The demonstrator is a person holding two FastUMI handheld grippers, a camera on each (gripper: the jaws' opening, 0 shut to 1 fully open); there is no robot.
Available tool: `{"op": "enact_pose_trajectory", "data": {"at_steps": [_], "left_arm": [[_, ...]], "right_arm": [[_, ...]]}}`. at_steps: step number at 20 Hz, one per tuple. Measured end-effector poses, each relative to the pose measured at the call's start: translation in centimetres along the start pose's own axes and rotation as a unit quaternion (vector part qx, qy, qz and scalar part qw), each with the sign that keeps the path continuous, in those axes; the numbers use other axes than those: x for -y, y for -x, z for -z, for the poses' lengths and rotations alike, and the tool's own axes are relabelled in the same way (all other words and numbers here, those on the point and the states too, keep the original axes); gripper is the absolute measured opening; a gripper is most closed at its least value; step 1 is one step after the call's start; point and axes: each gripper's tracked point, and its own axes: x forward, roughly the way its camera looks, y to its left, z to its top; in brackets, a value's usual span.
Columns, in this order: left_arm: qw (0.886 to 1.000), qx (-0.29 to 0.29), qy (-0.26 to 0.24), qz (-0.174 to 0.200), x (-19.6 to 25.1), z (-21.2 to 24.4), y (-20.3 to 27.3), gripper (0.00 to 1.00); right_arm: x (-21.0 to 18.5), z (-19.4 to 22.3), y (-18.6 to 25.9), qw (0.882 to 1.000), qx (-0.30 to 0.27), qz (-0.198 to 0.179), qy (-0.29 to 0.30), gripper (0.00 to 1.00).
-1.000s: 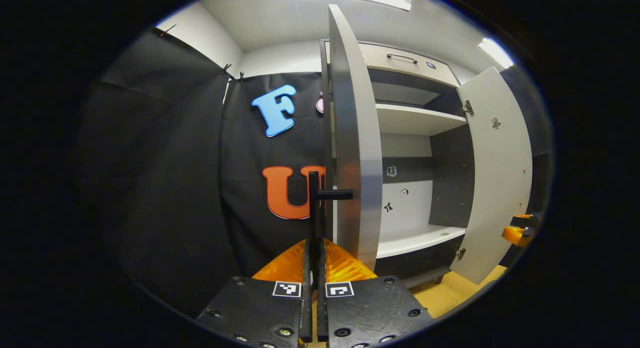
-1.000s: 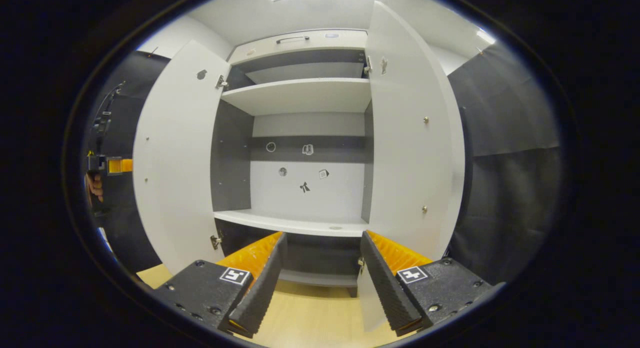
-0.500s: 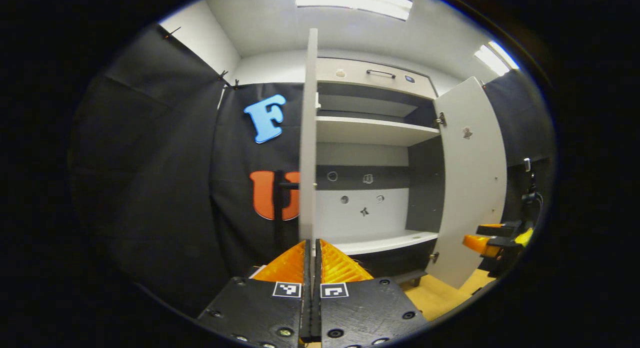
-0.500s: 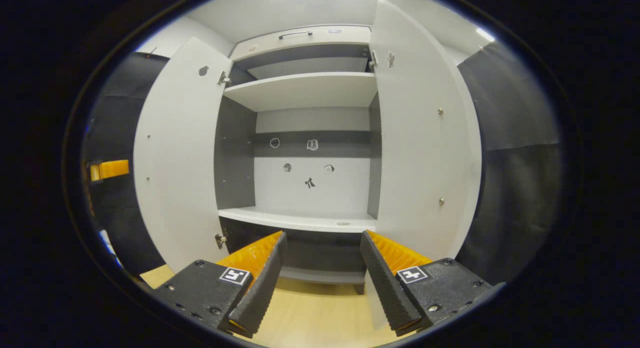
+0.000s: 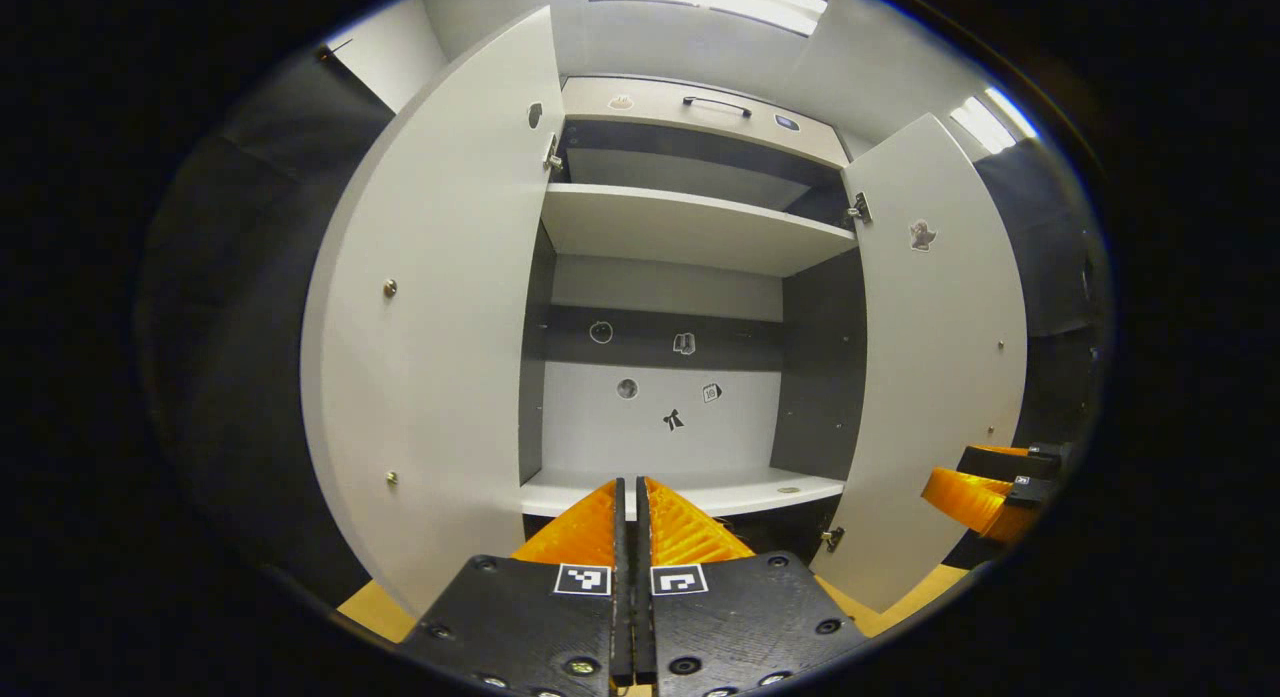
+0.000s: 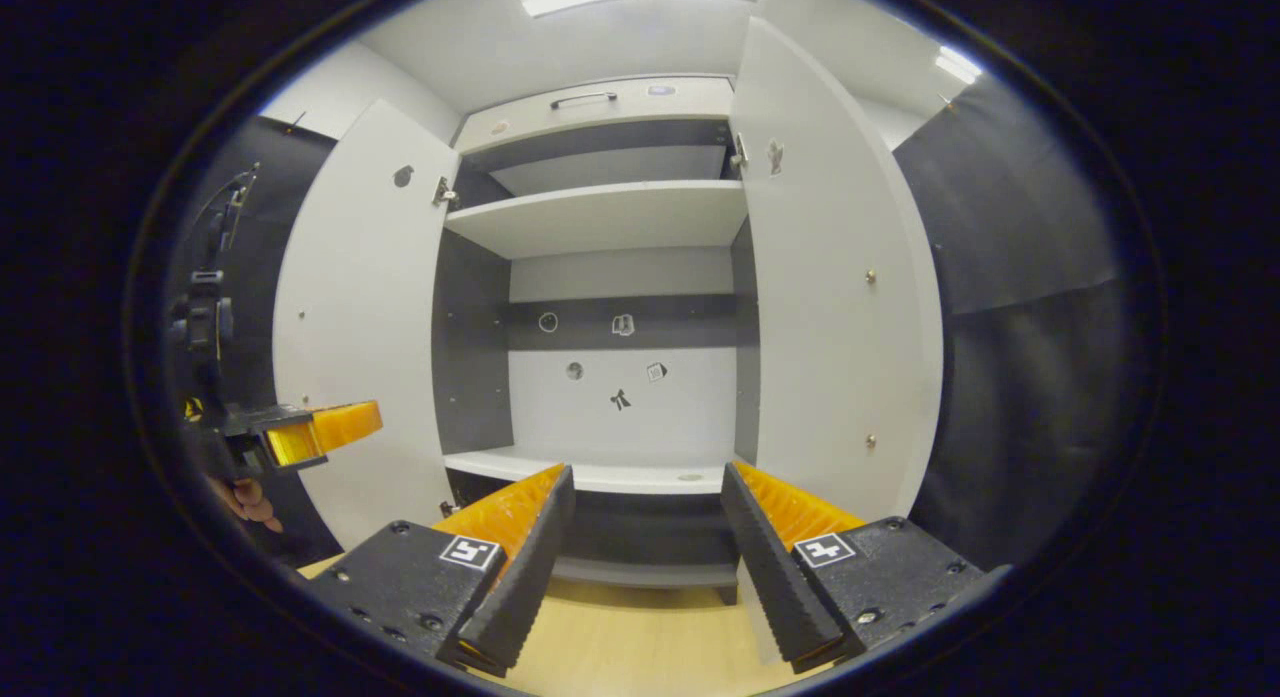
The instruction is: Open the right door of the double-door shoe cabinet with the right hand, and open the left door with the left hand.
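Pressing its two fingers together on nothing, the left claw points straight into the open shoe cabinet, in front of the front edge of the lower shelf. Just to its left stands the left door, swung wide so its pale inner face shows, with two small studs on it and a hinge at its top corner. Across the opening the right door is also swung out, hinged at the cabinet's right side. Beyond that door's lower edge the right claw shows, well apart from the left one.

In the right gripper view the right claw holds its fingers spread apart with nothing between them, aimed at the same lower shelf. The right door stands just beside its right finger, the left door farther off to the left. In front of that door's lower part the left claw shows, with a hand below it. Small stickers dot the cabinet's back panel; a wooden floor lies beneath.
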Motion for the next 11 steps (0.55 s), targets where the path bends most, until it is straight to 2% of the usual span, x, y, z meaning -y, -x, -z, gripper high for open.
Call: {"op": "enact_pose_trajectory", "data": {"at_steps": [2, 4, 5, 6, 8, 9, 11], "left_arm": [[1.0, -0.009, 0.002, 0.002, 0.4, 0.4, -0.2, 0.01], [1.0, -0.005, -0.011, -0.013, -0.1, 0.1, -0.4, 0.18], [1.0, -0.001, -0.022, -0.019, -0.3, -0.1, -0.5, 0.44], [0.999, 0.0, -0.03, -0.018, -0.2, -0.2, -0.7, 0.41], [0.999, -0.005, -0.04, -0.011, 0.6, 0.2, -0.5, 0.6], [0.999, -0.007, -0.043, -0.007, 1.0, 0.3, -0.3, 0.84], [0.999, -0.006, -0.048, -0.009, 1.2, 0.3, -0.2, 0.92]], "right_arm": [[0.7, -0.3, 0.2, 1.0, 0.006, 0.011, 0.012, 0.92], [0.7, -0.4, 0.1, 1.0, 0.008, 0.013, 0.008, 0.92], [0.7, -0.3, 0.1, 1.0, 0.009, 0.012, 0.004, 0.92], [0.7, -0.1, 0.0, 1.0, 0.007, 0.011, 0.0, 0.92], [0.8, 0.3, -0.2, 1.0, 0.002, 0.013, -0.005, 0.92], [0.8, 0.5, -0.3, 1.0, 0.0, 0.013, -0.007, 0.92], [0.8, 0.7, -0.5, 1.0, -0.002, 0.012, -0.008, 0.92]]}}
